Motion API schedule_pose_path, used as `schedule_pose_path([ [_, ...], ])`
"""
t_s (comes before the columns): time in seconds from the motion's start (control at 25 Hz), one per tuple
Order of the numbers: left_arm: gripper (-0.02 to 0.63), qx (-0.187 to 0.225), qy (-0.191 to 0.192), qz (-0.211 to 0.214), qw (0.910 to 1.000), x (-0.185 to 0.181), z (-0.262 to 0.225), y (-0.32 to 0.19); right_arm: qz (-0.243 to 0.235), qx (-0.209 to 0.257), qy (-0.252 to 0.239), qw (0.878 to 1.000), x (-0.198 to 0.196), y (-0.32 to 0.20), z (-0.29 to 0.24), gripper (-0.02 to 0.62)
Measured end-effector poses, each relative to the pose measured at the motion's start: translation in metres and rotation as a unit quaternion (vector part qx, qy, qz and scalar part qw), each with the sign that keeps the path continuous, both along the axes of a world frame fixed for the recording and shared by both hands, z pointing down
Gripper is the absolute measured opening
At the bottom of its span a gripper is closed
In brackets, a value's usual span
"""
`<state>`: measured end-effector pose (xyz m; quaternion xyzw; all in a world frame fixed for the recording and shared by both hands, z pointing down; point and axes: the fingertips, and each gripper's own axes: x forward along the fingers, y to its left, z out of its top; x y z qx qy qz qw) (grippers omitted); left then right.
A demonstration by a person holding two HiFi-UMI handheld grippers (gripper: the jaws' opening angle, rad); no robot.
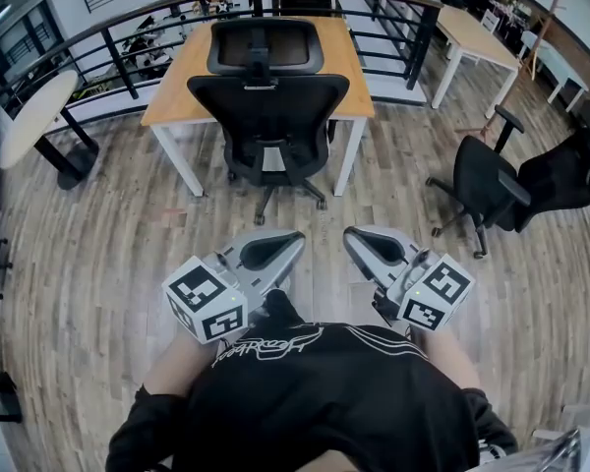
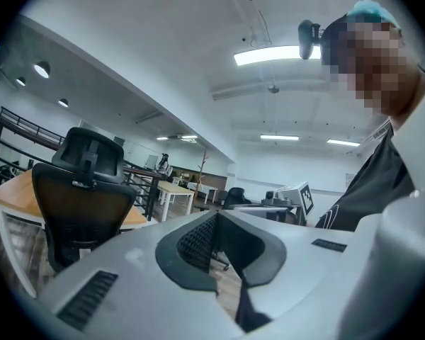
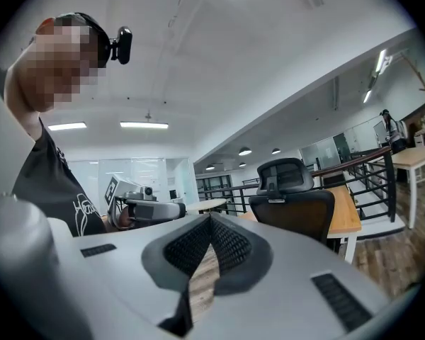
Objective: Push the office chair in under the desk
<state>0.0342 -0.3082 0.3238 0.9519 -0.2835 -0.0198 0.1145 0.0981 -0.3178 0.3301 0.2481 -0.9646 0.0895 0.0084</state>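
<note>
Fig.: head view, plus left and right gripper views. Office chair (image 1: 267, 106) stands at the near long edge of the wooden desk (image 1: 177, 77), centred btwn. the desk's two near white legs. The backrest faces the person (image 1: 324, 391). The headrest shows above the desk top, and the seat sits at the desk edge. How far the seat reaches under the top cannot be told. The wheeled base shows on the floor (image 1: 98, 254), just in front of the desk edge.

Left tongs (image 1: 297, 239) and right tongs (image 1: 351, 236) are held side by side in front of the person, low in the head view. Both point toward the chair and are well apart from it, w/ bare floor btwn. In each gripper view the ribbed pads meet at the tip. Both tongs are closed w/ nothing btwn. the jaws, and neither touches the chair or desk.

Surroundings: a black railing (image 1: 108, 37) runs behind the desk. A round table (image 1: 34, 111) stands at the left. A second chair (image 1: 492, 180), black, stands on open floor at the right, w/ another desk (image 1: 477, 32) beyond it.
</note>
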Motion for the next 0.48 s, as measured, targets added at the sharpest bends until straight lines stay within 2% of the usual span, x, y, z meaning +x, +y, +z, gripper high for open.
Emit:
schedule_pose_path([
  [0.48, 0.008, 0.000, 0.010, 0.003, 0.9999, 0.0022, 0.0033, 0.0038, 0.009, 0.010, 0.002, 1.000, 0.0072, 0.0082, -0.0016, 0.040],
])
